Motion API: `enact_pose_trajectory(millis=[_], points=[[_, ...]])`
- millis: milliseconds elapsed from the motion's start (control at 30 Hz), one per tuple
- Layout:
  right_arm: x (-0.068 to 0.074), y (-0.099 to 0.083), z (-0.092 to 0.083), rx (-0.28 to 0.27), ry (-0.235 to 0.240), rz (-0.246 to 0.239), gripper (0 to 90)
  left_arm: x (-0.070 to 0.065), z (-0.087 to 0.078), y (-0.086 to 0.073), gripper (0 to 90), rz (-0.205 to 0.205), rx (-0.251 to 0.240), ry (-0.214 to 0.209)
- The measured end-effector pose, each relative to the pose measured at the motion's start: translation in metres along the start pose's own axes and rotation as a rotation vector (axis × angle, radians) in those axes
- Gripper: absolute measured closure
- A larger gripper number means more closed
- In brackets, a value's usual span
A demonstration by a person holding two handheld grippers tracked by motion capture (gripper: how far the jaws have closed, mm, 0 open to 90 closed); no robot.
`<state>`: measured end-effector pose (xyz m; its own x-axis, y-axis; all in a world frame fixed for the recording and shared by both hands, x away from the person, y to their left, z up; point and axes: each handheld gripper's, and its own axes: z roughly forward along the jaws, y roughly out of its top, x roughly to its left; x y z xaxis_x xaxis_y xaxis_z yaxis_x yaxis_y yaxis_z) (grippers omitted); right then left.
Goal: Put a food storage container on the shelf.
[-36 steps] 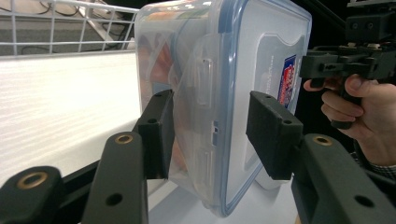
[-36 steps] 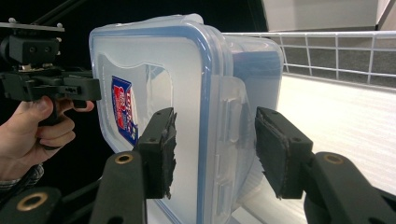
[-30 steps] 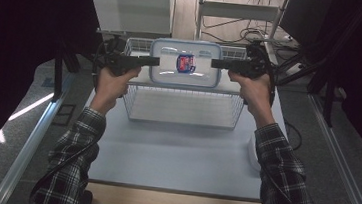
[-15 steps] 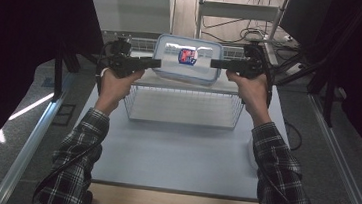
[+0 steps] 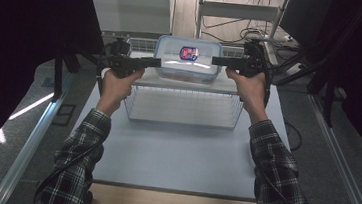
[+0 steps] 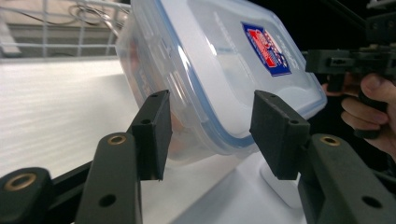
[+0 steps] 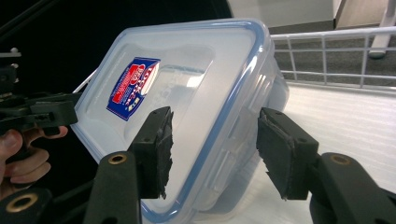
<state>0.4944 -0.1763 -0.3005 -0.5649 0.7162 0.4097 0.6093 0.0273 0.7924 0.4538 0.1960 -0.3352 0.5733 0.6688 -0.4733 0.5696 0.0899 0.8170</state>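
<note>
Left gripper (image 5: 154, 60) comes in from the left side of the high view, held level in the person's left hand (image 5: 116, 78), its black jaws reaching the left end of a clear plastic food container (image 5: 188, 60). In the left gripper view the two jaws stand on either side of that end, one against the tub wall and one over the lid, and they look clamped on it, though the exact contact of the pads is hard to make out. The container has a pale lid with a blue seal around its rim and a red and blue label (image 5: 189, 52) near the middle; something orange-brown shows faintly through its wall. It sits raised between the two grippers, above the far part of a white wire basket (image 5: 183, 107) that stands on the light table (image 5: 178, 157). The basket's wire rim (image 6: 56, 28) also appears behind the container in the left gripper view.

On the right, the right gripper (image 5: 217, 61) meets the container's right end, held in the right hand (image 5: 246, 85). In the right gripper view its jaws straddle the lid edge and side wall; their opening has just narrowed with the container between them, and they appear to grip it. Both forearms wear plaid sleeves (image 5: 77, 167).
</note>
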Motion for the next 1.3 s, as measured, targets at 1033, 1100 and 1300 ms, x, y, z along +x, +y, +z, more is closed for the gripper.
enact_pose_trajectory(millis=[1033, 1100, 1300], points=[[0.0, -0.033, -0.031, -0.071, 0.015, -0.184, 23.3, -0.03, -0.021, -0.025, 9.4, 0.271, -0.01, 0.098], [0.001, -0.039, -0.034, -0.079, 0.021, -0.201, 21.5, -0.032, -0.023, -0.031, 7.3, 0.289, 0.002, 0.11], [0.004, -0.053, -0.039, -0.078, 0.024, -0.241, 18.1, -0.037, -0.026, -0.048, 6.2, 0.326, 0.019, 0.119]])
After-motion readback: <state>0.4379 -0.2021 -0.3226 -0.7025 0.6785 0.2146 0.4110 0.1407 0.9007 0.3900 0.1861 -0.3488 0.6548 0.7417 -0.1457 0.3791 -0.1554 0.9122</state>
